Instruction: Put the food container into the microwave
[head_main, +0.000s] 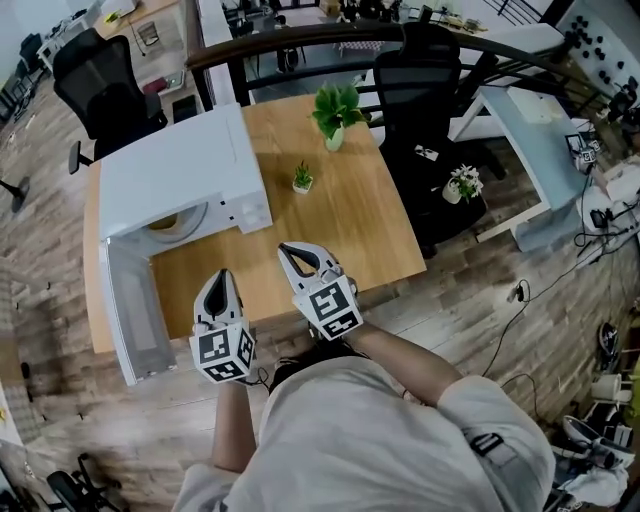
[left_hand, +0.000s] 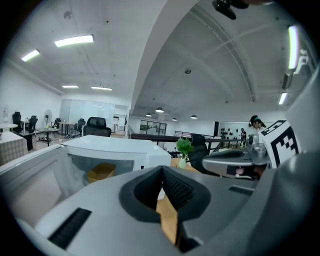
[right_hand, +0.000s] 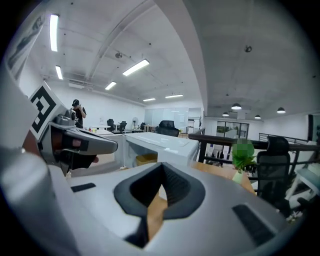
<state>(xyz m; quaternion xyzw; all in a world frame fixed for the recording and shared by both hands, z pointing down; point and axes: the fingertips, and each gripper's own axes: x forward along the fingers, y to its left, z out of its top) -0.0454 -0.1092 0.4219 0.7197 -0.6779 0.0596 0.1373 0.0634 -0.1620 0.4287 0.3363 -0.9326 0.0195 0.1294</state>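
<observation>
Left tongs (head_main: 222, 278), right tongs (head_main: 287, 250): both pinched together, empty.
White microwave (head_main: 170, 170): one, door open, yellow food container (left_hand: 101, 171) inside.
Green potted plants (head_main: 336, 112): I count two; smaller plant (head_main: 302, 178) in head view only.

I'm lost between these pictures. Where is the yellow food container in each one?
Head view: the food container sits left of centre, inside the open microwave.
Left gripper view: lower left, inside the microwave.
Right gripper view: just left of centre, inside the microwave.
Shared landmark: the leafy potted plant.
</observation>
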